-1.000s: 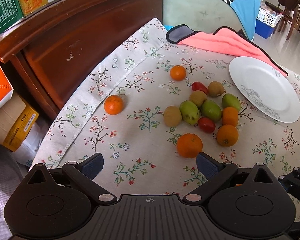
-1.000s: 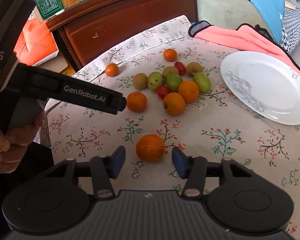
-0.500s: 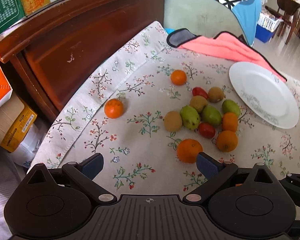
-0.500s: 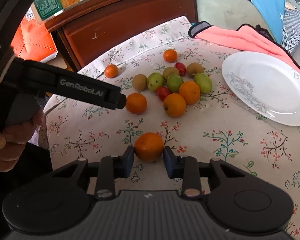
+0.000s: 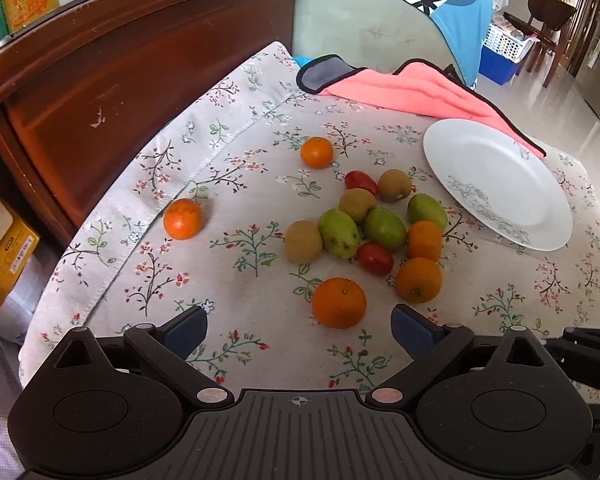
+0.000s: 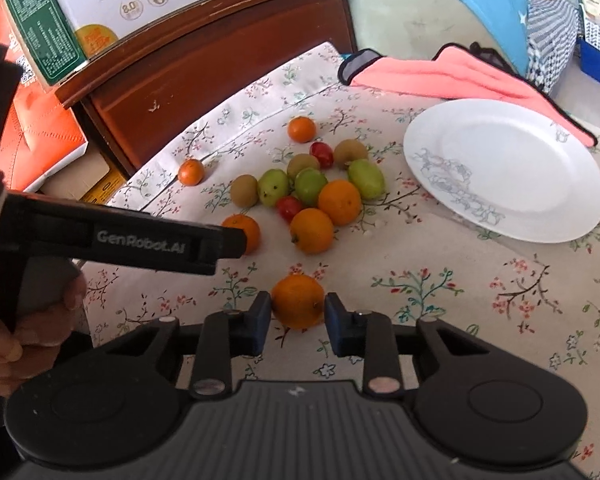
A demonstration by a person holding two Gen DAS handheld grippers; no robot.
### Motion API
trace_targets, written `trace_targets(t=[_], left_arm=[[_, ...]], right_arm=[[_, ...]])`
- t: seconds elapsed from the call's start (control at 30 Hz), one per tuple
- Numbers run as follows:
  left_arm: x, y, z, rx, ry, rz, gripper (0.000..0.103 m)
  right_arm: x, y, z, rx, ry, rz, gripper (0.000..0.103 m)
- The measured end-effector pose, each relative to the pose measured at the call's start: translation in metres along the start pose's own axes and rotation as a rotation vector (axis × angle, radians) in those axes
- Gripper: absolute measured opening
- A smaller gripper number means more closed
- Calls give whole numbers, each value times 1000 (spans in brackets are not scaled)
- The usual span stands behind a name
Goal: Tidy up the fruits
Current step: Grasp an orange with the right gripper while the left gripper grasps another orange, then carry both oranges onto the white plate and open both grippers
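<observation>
Orange peel fills the gap of the right gripper [image 6: 297, 311]: its blue pads [image 6: 260, 312] press both flanks of the orange [image 6: 298, 301], so the fruit is pinched and sits low at 6 o'clock in the right wrist view, on the flowered cloth [image 6: 440, 280] of the bench. Its jaws have all but finished closing. The left gripper [image 5: 299, 326] hangs with jaws spread wide and nothing between them; another orange [image 5: 339, 302] lies just ahead of its tips at about 1 o'clock.

To do this step well, I judge the pinch should stay across the widest girth, with no harder squeeze than holds the fruit, since the skin will dent. Lift straight off the cloth before swinging toward the plate [image 6: 508, 172] at 2 o'clock, keeping clear of the pile [image 6: 312, 188] at 12 o'clock so nothing is knocked rolling. Set it down well inside the rim; a round fruit on a shallow plate may roll out.

As for heading, the orange is nearly a ball, so no long axis can be told. A small dark dimple shows on its right flank near the pad, which suggests the stem line runs roughly across, from 9 to 3 o'clock, though that is uncertain.
</observation>
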State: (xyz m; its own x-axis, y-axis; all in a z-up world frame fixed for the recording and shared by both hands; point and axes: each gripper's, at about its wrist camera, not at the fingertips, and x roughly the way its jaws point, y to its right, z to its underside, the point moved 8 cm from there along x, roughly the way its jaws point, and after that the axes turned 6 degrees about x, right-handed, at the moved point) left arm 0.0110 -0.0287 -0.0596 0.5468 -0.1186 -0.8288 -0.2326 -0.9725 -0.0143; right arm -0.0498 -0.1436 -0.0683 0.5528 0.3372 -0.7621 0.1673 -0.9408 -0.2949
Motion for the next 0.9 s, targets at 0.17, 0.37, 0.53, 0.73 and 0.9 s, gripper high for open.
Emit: trace_targets(t=[0.17, 0.37, 0.53, 0.73, 0.9], left_arm=[[6, 3, -1, 15, 21, 15, 98], [11, 7, 1, 43, 22, 15, 82], [19, 8, 5, 35, 2, 26, 66], [20, 15, 4, 89, 36, 14, 50], [19, 15, 2, 88, 52, 19, 30]], right_arm=[[3, -4, 3, -28, 1, -4, 33], [5, -4, 0, -32, 16, 1, 33], [9, -6, 2, -43, 2, -6, 35], [13, -9, 3, -57, -4, -4, 35], [14, -9, 4, -66, -5, -6, 33]])
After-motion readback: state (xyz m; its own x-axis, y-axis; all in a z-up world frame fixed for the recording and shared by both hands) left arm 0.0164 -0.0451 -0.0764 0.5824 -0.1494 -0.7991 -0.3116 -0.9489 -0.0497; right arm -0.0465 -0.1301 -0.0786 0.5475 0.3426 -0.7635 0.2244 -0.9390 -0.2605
